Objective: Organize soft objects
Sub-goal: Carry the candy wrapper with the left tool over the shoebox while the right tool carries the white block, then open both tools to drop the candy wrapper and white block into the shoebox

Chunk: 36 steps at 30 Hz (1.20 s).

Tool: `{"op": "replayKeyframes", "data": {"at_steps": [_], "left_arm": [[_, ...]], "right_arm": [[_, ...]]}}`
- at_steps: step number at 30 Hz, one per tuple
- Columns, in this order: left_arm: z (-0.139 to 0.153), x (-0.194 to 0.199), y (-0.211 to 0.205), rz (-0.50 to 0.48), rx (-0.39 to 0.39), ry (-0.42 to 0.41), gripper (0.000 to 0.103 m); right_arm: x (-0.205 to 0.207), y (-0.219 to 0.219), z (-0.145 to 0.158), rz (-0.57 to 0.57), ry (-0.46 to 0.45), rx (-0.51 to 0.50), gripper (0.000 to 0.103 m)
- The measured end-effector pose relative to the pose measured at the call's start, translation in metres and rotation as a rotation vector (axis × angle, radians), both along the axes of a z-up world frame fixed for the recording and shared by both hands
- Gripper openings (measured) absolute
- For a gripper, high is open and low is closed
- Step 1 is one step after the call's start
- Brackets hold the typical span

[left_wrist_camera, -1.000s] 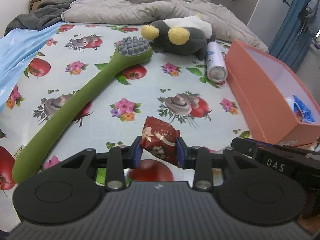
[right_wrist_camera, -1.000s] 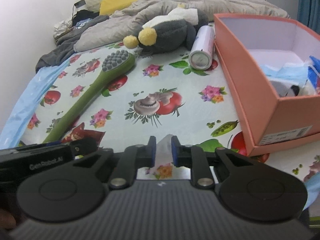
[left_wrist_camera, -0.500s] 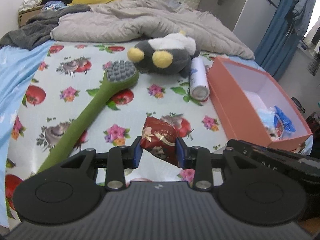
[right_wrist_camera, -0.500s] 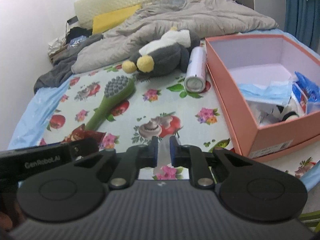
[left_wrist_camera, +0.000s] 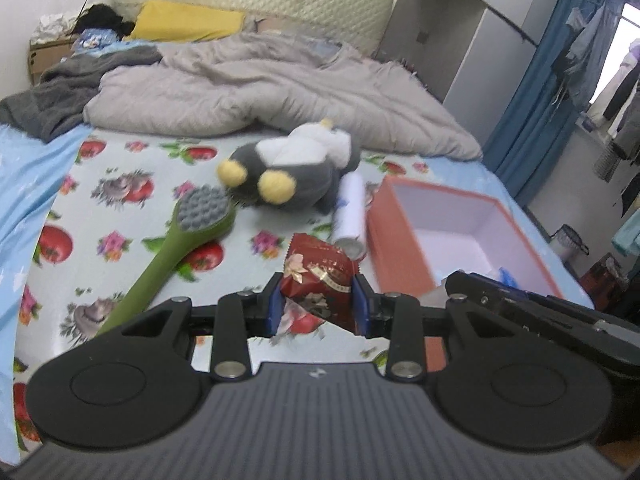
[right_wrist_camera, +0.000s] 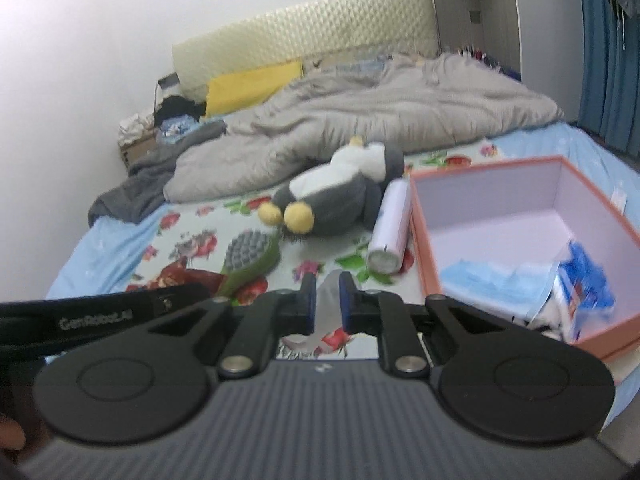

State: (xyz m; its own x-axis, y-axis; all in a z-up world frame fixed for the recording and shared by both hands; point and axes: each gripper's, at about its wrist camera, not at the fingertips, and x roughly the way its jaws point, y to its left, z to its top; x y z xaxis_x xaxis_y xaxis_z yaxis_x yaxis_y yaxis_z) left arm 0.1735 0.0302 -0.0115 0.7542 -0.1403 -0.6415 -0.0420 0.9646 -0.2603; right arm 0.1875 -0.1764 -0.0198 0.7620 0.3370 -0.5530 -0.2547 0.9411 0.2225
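My left gripper (left_wrist_camera: 318, 300) is shut on a red snack packet (left_wrist_camera: 320, 272), held in the air above the floral sheet (left_wrist_camera: 120, 200). Close beside it on the right, my right gripper (right_wrist_camera: 327, 300) is shut on a thin, pale, limp piece of material (right_wrist_camera: 329, 286); I cannot tell what it is. A grey and white penguin plush (left_wrist_camera: 288, 168) lies on the sheet further back. The orange box (right_wrist_camera: 424, 252) stands open to the right, with blue and white packets (right_wrist_camera: 576, 280) in its near corner.
A long green brush (left_wrist_camera: 172, 252) lies diagonally on the left of the sheet. A white canister (left_wrist_camera: 350, 212) rests between the plush and the box. A crumpled grey duvet (left_wrist_camera: 260, 84) and a yellow pillow (left_wrist_camera: 184, 20) fill the back of the bed.
Both grippers have risen together, so the bed looks further below and more of the room shows. The packet and the pale piece stay gripped. Nothing on the sheet has moved.
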Motion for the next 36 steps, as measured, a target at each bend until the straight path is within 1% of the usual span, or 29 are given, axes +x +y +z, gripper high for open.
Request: {"op": "replayKeyframes", "data": {"at_steps": [5, 9, 12, 14, 17, 24, 31, 36], "left_arm": [[0.028, 0.013, -0.029, -0.029, -0.007, -0.047, 0.040], [0.045, 0.028, -0.052, -0.058, -0.006, -0.071, 0.040], [0.050, 0.041, -0.069, -0.085, -0.010, -0.078, 0.040], [0.049, 0.051, -0.081, -0.101, -0.003, -0.070, 0.040], [0.038, 0.069, -0.100, -0.134, -0.011, -0.036, 0.040], [-0.005, 0.115, -0.146, -0.200, -0.023, 0.054, 0.040], [-0.054, 0.151, -0.183, -0.254, -0.025, 0.152, 0.040], [-0.083, 0.164, -0.194, -0.266, -0.024, 0.210, 0.040]], "right_arm": [[0.008, -0.023, 0.022, -0.005, -0.042, 0.001, 0.015], [0.017, -0.046, 0.037, -0.032, -0.069, 0.007, 0.015], [0.024, -0.062, 0.042, -0.052, -0.089, 0.010, 0.015], [0.032, -0.075, 0.040, -0.078, -0.084, 0.009, 0.015], [0.044, -0.093, 0.032, -0.110, -0.062, 0.014, 0.015], [0.076, -0.135, -0.001, -0.193, 0.035, -0.011, 0.015], [0.095, -0.162, -0.053, -0.235, 0.168, -0.025, 0.015], [0.100, -0.171, -0.083, -0.239, 0.240, -0.007, 0.015]]}}
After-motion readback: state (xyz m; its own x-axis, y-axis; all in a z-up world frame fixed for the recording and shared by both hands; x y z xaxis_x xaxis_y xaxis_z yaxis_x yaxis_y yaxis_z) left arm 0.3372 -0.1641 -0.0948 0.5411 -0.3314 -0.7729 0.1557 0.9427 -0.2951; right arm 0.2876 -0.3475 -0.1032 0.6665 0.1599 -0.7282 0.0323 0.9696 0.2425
